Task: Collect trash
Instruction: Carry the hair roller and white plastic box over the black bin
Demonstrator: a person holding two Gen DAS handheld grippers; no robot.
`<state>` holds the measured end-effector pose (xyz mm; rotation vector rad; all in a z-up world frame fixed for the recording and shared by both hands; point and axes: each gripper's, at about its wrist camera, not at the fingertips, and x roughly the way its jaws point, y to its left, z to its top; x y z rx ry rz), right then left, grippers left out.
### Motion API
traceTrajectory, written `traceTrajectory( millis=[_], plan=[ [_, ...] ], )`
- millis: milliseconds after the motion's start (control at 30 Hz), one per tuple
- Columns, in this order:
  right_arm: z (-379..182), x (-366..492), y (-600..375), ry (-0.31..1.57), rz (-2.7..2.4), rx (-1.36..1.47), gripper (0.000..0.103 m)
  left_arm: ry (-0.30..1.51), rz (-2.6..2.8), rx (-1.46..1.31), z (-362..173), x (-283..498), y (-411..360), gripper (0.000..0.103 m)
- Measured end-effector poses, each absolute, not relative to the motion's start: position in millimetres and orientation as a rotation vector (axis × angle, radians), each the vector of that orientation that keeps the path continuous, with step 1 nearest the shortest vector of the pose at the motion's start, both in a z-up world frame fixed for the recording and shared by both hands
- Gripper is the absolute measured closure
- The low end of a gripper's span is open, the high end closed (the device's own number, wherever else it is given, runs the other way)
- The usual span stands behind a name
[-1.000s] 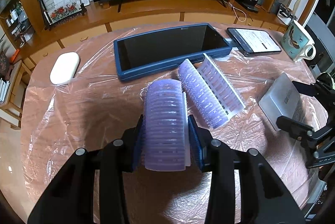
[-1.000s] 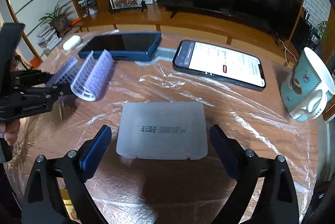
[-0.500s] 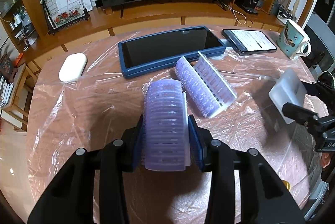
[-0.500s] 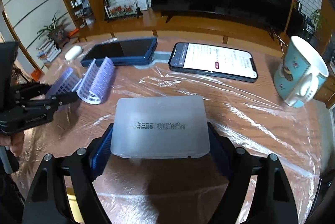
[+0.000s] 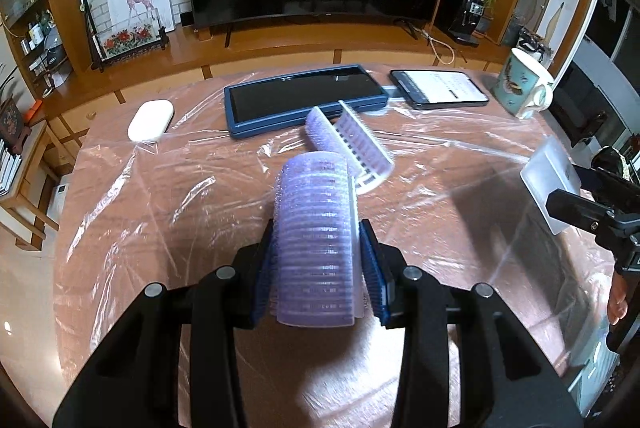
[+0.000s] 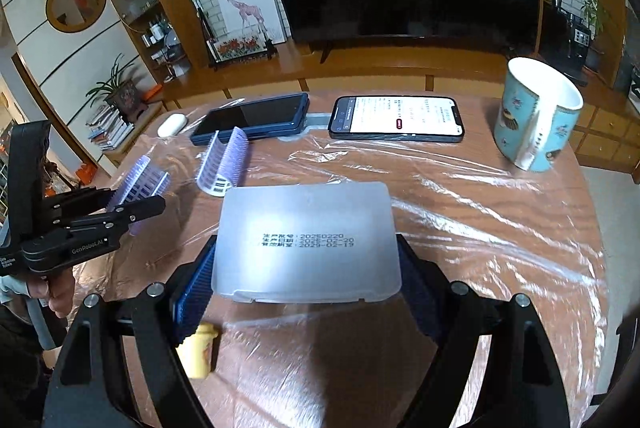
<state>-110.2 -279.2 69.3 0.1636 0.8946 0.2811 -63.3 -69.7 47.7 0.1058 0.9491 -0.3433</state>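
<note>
My left gripper (image 5: pixel 318 264) is shut on a purple hair roller (image 5: pixel 316 228) and holds it above the table; both show at the left of the right wrist view, the gripper (image 6: pixel 132 202) and the roller (image 6: pixel 140 184). A second purple roller (image 5: pixel 348 144) lies on the table beyond it, also in the right wrist view (image 6: pixel 224 164). My right gripper (image 6: pixel 308 280) is shut on a flat frosted plastic box (image 6: pixel 306 240) with a printed date, lifted off the table; the box shows at the right of the left wrist view (image 5: pixel 550 184).
The round wooden table (image 6: pixel 480 228) has a plastic film cover. On it are a blue-cased tablet (image 5: pixel 304 100), a lit phone (image 6: pixel 396 118), a teal mug (image 6: pixel 536 116), a white mouse (image 5: pixel 150 120) and a small yellow object (image 6: pixel 198 354) near the front edge.
My right gripper closed on the plastic box and lifted it off the table. Both grippers rose and pulled back from the table with their loads.
</note>
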Motion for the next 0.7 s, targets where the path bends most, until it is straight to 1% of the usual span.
traceTrajectory(
  millis=[367, 700],
  plan=[
    [75, -160, -277, 0.904, 0.326, 0.217, 0.022, 0.922, -0.371, 0.095, 61, -106, -68, 0.062],
    [75, -206, -271, 0.922, 0.368, 0.242, 0.022, 0.915, -0.384, 0.107, 60, -151, -70, 0.062]
  ],
)
